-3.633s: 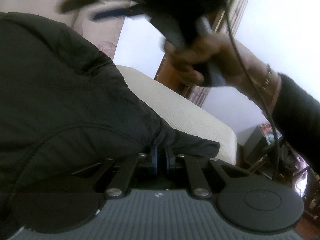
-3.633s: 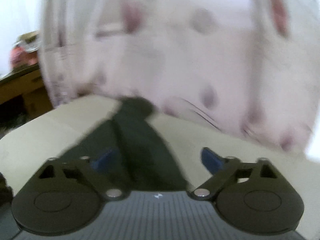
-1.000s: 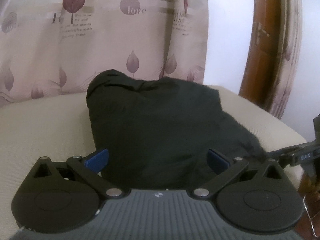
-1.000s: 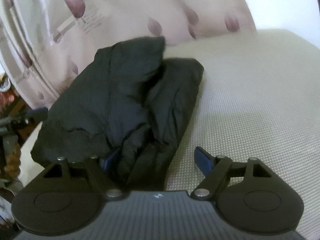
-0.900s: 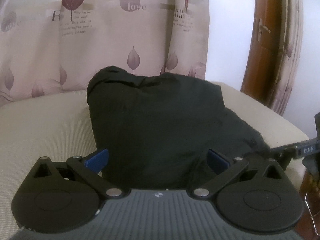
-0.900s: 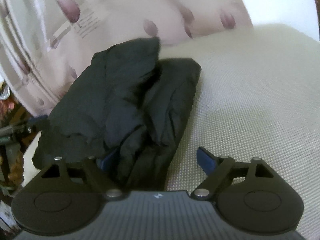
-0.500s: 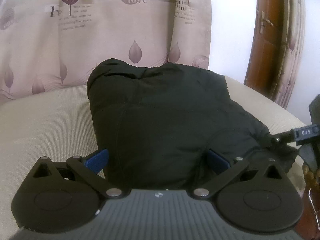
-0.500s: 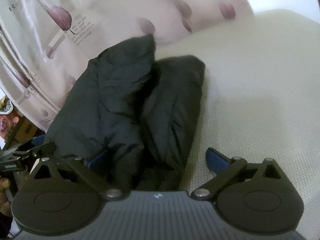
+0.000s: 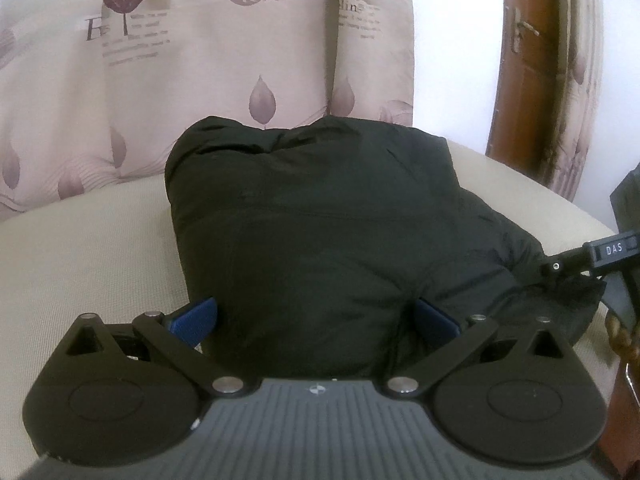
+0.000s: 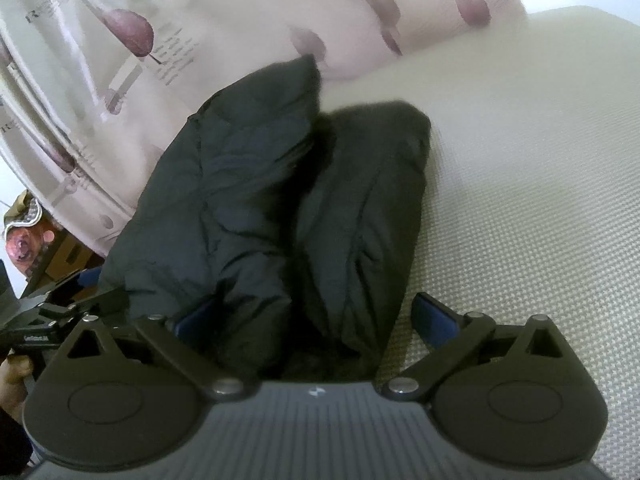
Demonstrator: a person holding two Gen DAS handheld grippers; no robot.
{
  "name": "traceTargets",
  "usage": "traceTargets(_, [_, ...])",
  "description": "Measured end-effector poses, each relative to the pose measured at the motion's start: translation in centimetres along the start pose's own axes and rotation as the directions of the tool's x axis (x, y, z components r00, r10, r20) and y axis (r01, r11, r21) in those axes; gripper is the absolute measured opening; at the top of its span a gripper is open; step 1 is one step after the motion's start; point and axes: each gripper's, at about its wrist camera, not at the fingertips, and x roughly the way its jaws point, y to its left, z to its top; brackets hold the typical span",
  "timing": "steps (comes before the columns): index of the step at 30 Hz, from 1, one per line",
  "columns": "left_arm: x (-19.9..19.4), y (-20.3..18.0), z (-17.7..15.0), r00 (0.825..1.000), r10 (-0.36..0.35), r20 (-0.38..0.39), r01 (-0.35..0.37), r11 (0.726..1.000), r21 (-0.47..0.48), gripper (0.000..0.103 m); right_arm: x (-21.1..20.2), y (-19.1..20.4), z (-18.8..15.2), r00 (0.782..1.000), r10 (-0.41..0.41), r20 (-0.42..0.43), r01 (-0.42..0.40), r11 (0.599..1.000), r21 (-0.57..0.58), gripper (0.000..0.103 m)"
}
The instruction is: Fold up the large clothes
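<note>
A black padded jacket (image 9: 320, 216) lies folded in a bulky bundle on a cream cushioned surface (image 9: 88, 248). My left gripper (image 9: 316, 318) stands open at the bundle's near edge, its blue pads wide apart with the fabric bulging between them. In the right wrist view the jacket (image 10: 248, 200) runs away from me in two thick folds. My right gripper (image 10: 316, 320) is open wide at its end. Its left pad is half hidden by fabric and its right pad (image 10: 434, 318) is over bare cushion. Each gripper shows at the edge of the other's view: the right gripper (image 9: 592, 256) and the left gripper (image 10: 60, 308).
A pink curtain (image 9: 200, 60) with leaf prints hangs right behind the cushion. A brown wooden door frame (image 9: 524, 68) stands at the right. A hand (image 10: 14, 376) and cluttered furniture (image 10: 24, 236) sit past the cushion's left edge. Bare cushion (image 10: 540, 200) stretches to the right of the jacket.
My right gripper has moved in along the jacket's end and its jaws have widened. It now reaches further into the left wrist view. The left gripper has barely shifted.
</note>
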Motion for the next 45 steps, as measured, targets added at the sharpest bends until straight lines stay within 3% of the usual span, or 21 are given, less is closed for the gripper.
traceTargets(6, [0.3,1.8,0.1,0.997,-0.070,0.024,0.071,0.997,-0.033,0.103,-2.0,-1.1,-0.7,1.000,0.006,-0.001,-0.006,1.000,-0.022,0.103])
traceTargets(11, [0.9,5.4,0.2,0.985,-0.172,0.023,0.174,0.973,-0.149,0.103,-3.4,-2.6,-0.7,1.000,0.029,-0.005,-0.030,0.999,-0.029,0.103])
traceTargets(14, [1.7,8.4,-0.1,0.962,-0.272,0.029,0.269,0.922,-0.277,0.103,-3.9,-3.3,-0.5,0.999,0.045,-0.010,-0.046,0.999,-0.014,0.103])
traceTargets(18, [3.7,11.3,-1.1,0.922,-0.387,0.018,0.353,0.822,-0.448,0.103,-4.0,-3.7,-0.2,0.998,0.056,-0.024,-0.057,0.998,-0.012,0.103])
traceTargets(30, [7.5,12.6,-0.7,0.842,-0.537,-0.046,0.454,0.752,-0.478,0.103,-2.8,-4.4,1.3,0.995,0.087,-0.052,-0.084,0.995,0.043,0.103])
traceTargets(36, [8.0,13.1,-1.1,0.847,-0.530,-0.023,0.454,0.746,-0.488,0.103,-1.4,-4.7,2.1,0.990,0.133,-0.055,-0.129,0.988,0.081,0.103])
traceTargets(39, [7.7,12.7,-1.5,0.856,-0.517,-0.015,0.444,0.749,-0.492,0.103,-1.3,-4.3,1.9,0.991,0.123,-0.056,-0.122,0.992,0.033,0.103])
traceTargets(45, [5.3,10.3,-1.4,0.919,-0.394,-0.015,0.357,0.847,-0.393,0.101,-1.0,-2.7,1.1,0.996,0.064,-0.054,-0.068,0.995,-0.073,0.103])
